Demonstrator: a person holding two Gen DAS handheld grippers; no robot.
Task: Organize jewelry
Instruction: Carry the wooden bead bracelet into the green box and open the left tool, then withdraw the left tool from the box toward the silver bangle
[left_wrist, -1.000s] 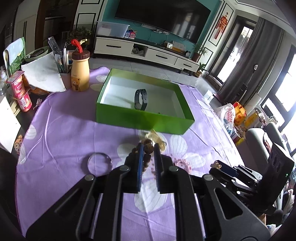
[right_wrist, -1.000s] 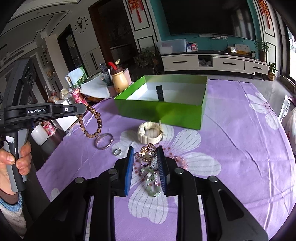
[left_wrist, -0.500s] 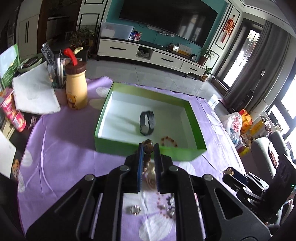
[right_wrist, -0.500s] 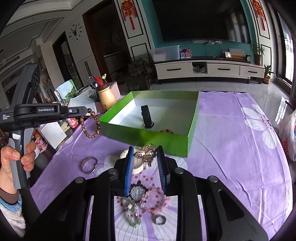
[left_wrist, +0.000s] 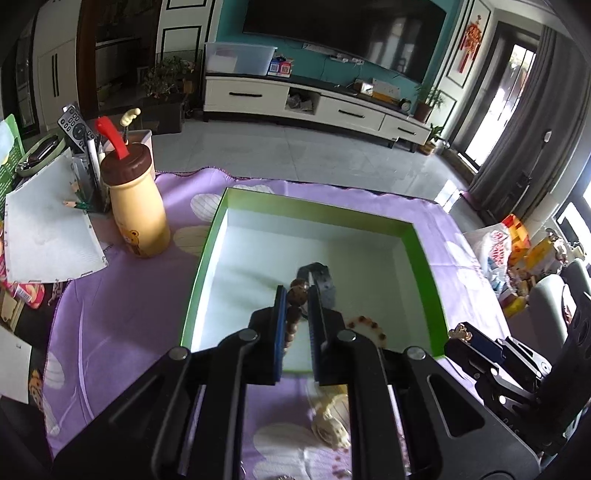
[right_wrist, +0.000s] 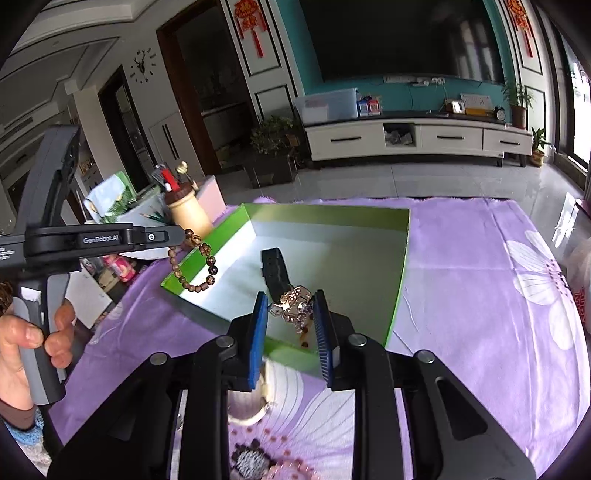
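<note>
We note the brown bead bracelet (left_wrist: 295, 295) pinched between the narrow fingers of the left gripper (left_wrist: 296, 295), hanging over the near left part of the green box (left_wrist: 424, 258). In the right wrist view its loop dangles above the box's left rim at 9 o'clock. The right gripper (right_wrist: 290, 308) clamps a gold chain piece (right_wrist: 293, 306) over the near edge. Inside the box, a black band (right_wrist: 275, 267) stands near centre and a small bead bracelet (left_wrist: 365, 325) lies by the near wall at 5 o'clock; the far half is bare white floor. Outside, purple cloth (right_wrist: 480, 295) lies open at 3 o'clock. A yellow bottle (left_wrist: 138, 214) stands at 10 o'clock, apart from the rim.
</note>
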